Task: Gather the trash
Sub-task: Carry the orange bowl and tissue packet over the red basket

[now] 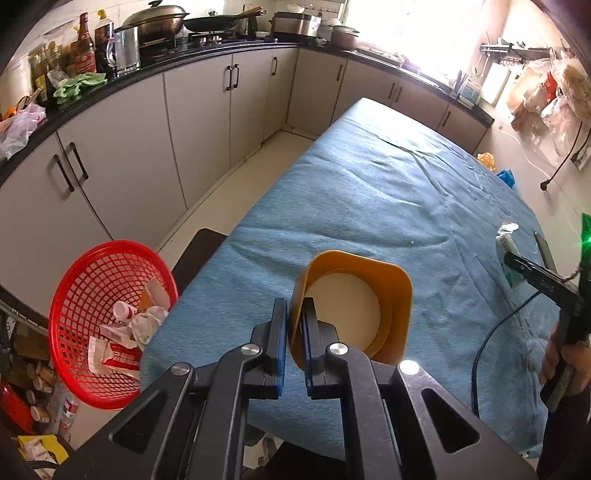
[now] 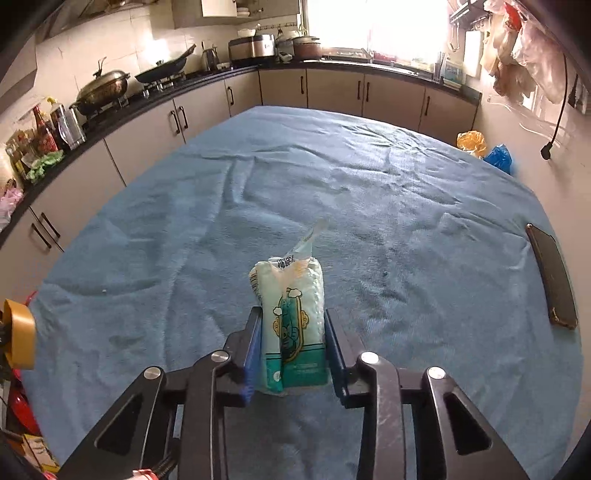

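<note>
Daylight pours in from the window (image 1: pixel 402 33) at the far right of the kitchen, and it is blown out to plain white in both views, washing the wall and the hanging plastic bags (image 2: pixel 517 44) beside it. The blue tablecloth (image 2: pixel 332 177) is evenly lit, its wrinkles picked out by soft shadows. Metal rivets (image 1: pixel 409 367) on the near linkage glint hard white. A green lamp (image 1: pixel 585 236) flares at the right edge of the left wrist view. Fisheye bending curves the counter (image 1: pixel 110 85) strongly (corners go black). The picture is soft at the edges, sharp in the middle.
</note>
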Motion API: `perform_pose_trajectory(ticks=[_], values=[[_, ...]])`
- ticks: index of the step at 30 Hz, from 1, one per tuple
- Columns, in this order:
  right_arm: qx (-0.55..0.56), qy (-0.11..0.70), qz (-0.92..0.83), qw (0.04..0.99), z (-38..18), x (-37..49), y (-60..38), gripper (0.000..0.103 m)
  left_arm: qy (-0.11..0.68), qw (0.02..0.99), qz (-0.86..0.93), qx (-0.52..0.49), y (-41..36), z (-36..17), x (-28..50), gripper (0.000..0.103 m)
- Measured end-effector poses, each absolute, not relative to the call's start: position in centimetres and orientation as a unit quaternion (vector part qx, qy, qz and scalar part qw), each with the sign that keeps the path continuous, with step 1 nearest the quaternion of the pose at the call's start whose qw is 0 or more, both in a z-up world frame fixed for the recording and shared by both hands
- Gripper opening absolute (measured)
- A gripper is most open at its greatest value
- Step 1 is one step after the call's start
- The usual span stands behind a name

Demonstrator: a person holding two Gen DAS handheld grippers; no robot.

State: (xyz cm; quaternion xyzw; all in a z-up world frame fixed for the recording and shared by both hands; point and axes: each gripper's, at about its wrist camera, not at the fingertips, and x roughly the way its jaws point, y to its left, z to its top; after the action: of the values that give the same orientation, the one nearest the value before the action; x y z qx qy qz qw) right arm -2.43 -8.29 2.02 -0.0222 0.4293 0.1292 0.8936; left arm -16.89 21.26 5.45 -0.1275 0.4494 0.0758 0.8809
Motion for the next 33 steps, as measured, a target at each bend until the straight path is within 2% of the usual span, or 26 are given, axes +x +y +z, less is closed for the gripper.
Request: perform_pose_trajectory(ticks=[16,33], values=[[0.003,0.394,0.272,0.878,6.4,-8.3,0.9,0.035,0.425,0.885,0.139,-0.126,25.4,6.3,-19.8,0.007],[-0.043,0.391,0.377,0.838,5.7,-12.1,13.0,0.035,0.411,0.871,0.235,-0.133,32.2,5.7,-23.8,0.007]])
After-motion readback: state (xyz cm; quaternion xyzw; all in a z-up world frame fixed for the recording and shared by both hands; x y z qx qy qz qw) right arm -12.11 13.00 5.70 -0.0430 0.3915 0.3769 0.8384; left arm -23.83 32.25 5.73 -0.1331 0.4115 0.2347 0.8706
